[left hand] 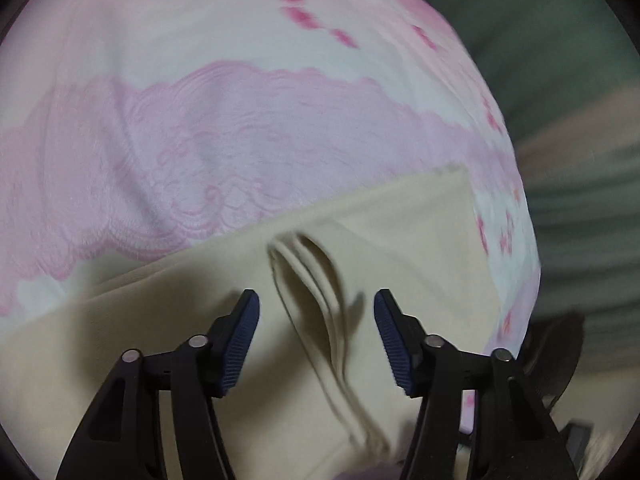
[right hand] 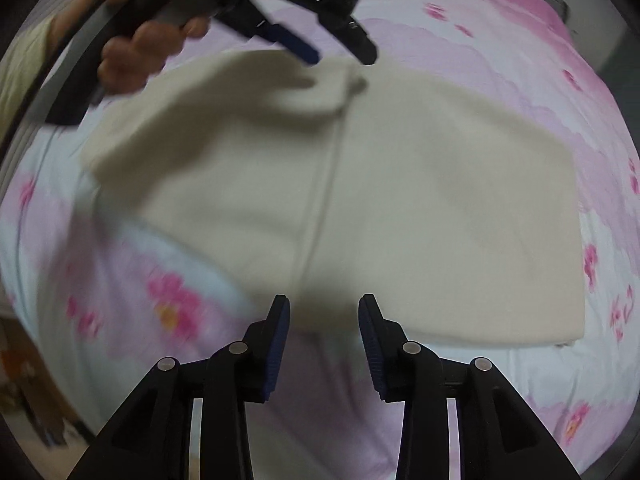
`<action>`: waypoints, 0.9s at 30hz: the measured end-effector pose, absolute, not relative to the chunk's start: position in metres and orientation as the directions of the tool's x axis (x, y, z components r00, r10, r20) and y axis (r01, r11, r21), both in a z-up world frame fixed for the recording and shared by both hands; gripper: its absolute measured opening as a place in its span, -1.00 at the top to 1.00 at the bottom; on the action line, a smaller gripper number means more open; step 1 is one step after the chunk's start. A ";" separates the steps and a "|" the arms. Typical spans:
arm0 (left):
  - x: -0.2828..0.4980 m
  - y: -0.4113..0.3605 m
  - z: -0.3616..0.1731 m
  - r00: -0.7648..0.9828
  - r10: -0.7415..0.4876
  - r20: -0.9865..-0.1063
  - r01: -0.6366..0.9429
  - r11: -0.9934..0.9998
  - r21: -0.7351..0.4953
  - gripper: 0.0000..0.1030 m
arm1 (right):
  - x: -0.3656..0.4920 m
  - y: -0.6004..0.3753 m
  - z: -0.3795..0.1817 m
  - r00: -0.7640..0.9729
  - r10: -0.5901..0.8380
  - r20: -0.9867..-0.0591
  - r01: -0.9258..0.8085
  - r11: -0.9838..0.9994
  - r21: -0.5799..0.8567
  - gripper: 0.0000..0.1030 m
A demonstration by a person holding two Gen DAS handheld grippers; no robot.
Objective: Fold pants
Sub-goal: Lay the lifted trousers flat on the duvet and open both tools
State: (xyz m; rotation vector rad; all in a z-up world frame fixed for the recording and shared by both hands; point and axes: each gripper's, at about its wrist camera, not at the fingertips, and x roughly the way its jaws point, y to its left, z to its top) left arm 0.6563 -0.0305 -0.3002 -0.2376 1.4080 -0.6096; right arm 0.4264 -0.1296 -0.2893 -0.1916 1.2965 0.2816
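Cream pants (right hand: 400, 208) lie folded into a flat block on the pink-and-white floral bedsheet (right hand: 520, 80), which covers nearly the whole surface in both views. A seam line runs down the middle of the block in your right wrist view, with one corner flap bunched up at the far edge.

Your left gripper (left hand: 316, 300) points down over the pants (left hand: 400, 240). Its jaws stand apart, blue ribbed pads (left hand: 240, 344) showing on both sides. A raised ridge of stacked cloth edges sits between the fingers, but neither pad presses on it, so nothing is grasped. In the right wrist view that same left gripper (right hand: 304, 54) hangs just above the far bunched corner, with your hand (right hand: 136, 60) wrapped around its handle and a pale sleeve behind it. There is white print on its black body near the top edge, too blurred and upside down to read.

Your right gripper (right hand: 324, 304) hovers at the near edge of the pants, jaws parted, released. The cloth edge lies just ahead of the fingertips; only bedsheet and shadow show between them. No pad touches fabric.

No brand or label is readable anywhere on the pants or sheet. The sheet pattern is pink blossoms with yellow centres and a lace-like scalloped pink band (left hand: 200, 140). To the right of the bed in the left wrist view is a smeared grey-green area; motion blur makes it impossible to tell what it is. Both views are blurred at the edges.
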 end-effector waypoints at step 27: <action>0.662 -0.044 -0.294 0.140 -0.498 -0.856 0.327 0.839 -0.435 0.67 | 0.462 -0.106 -0.335 0.130 0.226 -0.965 -0.304 0.936 0.178 0.28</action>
